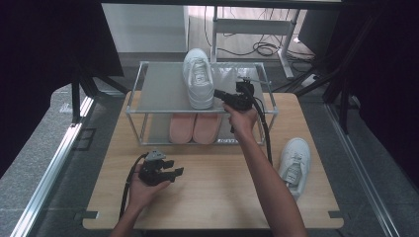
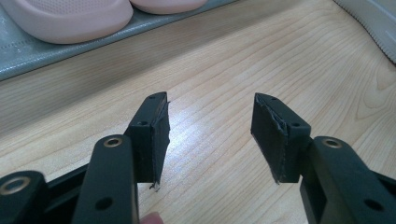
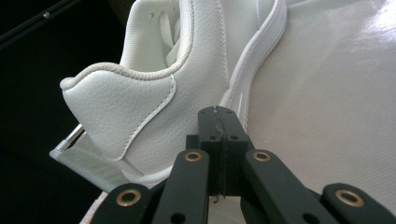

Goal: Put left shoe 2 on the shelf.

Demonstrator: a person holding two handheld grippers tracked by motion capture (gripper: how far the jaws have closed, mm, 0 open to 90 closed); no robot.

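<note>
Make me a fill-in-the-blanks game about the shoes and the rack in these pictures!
1. The white shoe on the rack stands on the ____ shelf.
2. The pair of slippers on the bottom shelf is ____ in colour.
3. The right gripper has its jaws ____, with nothing between them.
4. The other white shoe lies on the wooden ____, beside the right forearm.

Missing words: top; pink; shut; table

The high view looks forward and down over the whole worktop (image 1: 212,197) and shoe rack (image 1: 163,89). Each gripper view sits close behind its own jaws: the left faces the rack's pink slippers (image 2: 65,18), the right the white shoe (image 3: 154,98) on the rack's top, both shared with the high view.
</note>
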